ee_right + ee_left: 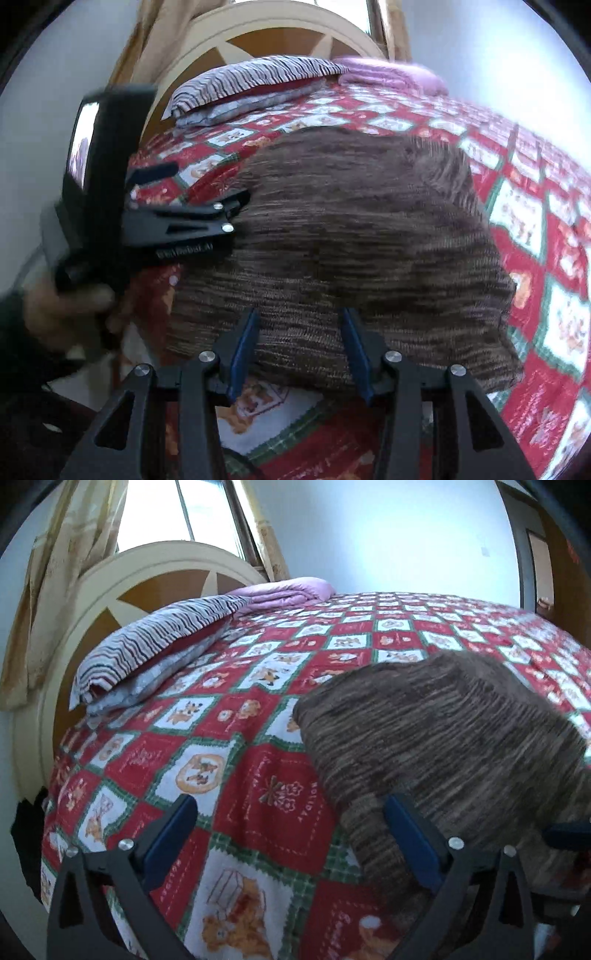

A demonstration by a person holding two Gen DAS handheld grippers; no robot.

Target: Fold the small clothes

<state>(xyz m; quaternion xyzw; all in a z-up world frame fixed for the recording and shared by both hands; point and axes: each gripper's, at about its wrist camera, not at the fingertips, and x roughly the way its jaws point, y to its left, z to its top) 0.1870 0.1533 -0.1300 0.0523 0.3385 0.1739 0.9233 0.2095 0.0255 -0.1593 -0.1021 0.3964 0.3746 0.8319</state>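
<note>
Left gripper (291, 834) spread wide — one finger touching brown knit (443, 746), right gripper (301, 347) released.

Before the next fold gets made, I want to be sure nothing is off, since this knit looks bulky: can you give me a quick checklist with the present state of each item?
1. Brown knit garment lies on the bedspread, not hanging off: ok as far as seen; its near edge is partly hidden.
2. Left gripper open, ready to grasp: ok; its right finger is against the garment's edge.
3. Right gripper open, garment's near edge between the fingers: ok.
4. Garment lies flat and smooth: cannot tell; motion blur.
5. Striped pillow and folded purple blanket apart from the garment: ok.
6. Grippers clear of each other: ok, though close.
</note>
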